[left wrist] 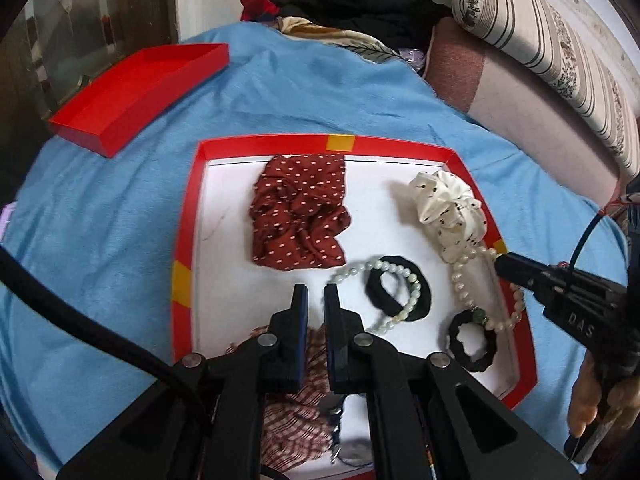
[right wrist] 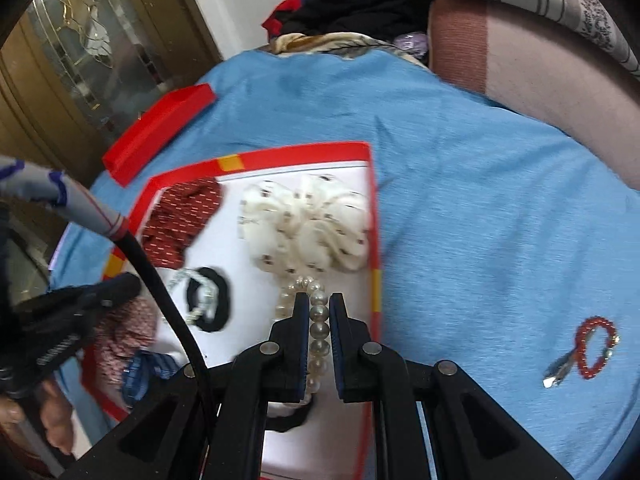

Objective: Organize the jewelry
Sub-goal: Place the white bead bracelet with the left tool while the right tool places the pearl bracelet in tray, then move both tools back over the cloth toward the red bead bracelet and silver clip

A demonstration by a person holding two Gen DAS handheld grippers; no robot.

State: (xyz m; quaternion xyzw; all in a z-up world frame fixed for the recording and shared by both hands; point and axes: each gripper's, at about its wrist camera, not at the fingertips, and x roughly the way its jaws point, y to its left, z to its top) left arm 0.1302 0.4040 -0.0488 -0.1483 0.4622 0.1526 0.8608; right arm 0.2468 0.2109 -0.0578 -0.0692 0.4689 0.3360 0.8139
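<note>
Jewelry and hair pieces lie in a shallow red-rimmed tray with a white floor [left wrist: 188, 240], set on a blue plush blanket [left wrist: 100, 240].

Left wrist view, tray contents by clock face from the tray's middle:
- Dark red scrunchie with pale dots [left wrist: 298, 216], at 11 o'clock.
- Cream scrunchie with dark specks [left wrist: 448, 210], at 2 o'clock, against the rim.
- Pale green bead bracelet [left wrist: 394, 308] lying across a plain black hair band [left wrist: 420, 284], at 5 o'clock.
- Cream pearl strand [left wrist: 460, 284], at 4 o'clock, running from the cream scrunchie down to a ruffled black hair tie [left wrist: 474, 346].
- Checked red-and-white cloth piece [left wrist: 288, 412], at 6 o'clock, partly under the gripper.

Left gripper [left wrist: 316, 292]: clenched, nothing between its pads, tips over bare white floor just beside the green bracelet.

Right gripper [right wrist: 320, 304]: nearly closed; in the right wrist view the pearl strand runs between its pads, but whether they press it I cannot tell.

Outside the tray: red open box lid [left wrist: 140, 88] at 10 o'clock; red bead bracelet with a metal clasp [right wrist: 592, 346] on the blanket, at 3 o'clock in the right wrist view, well apart from the tray.
</note>
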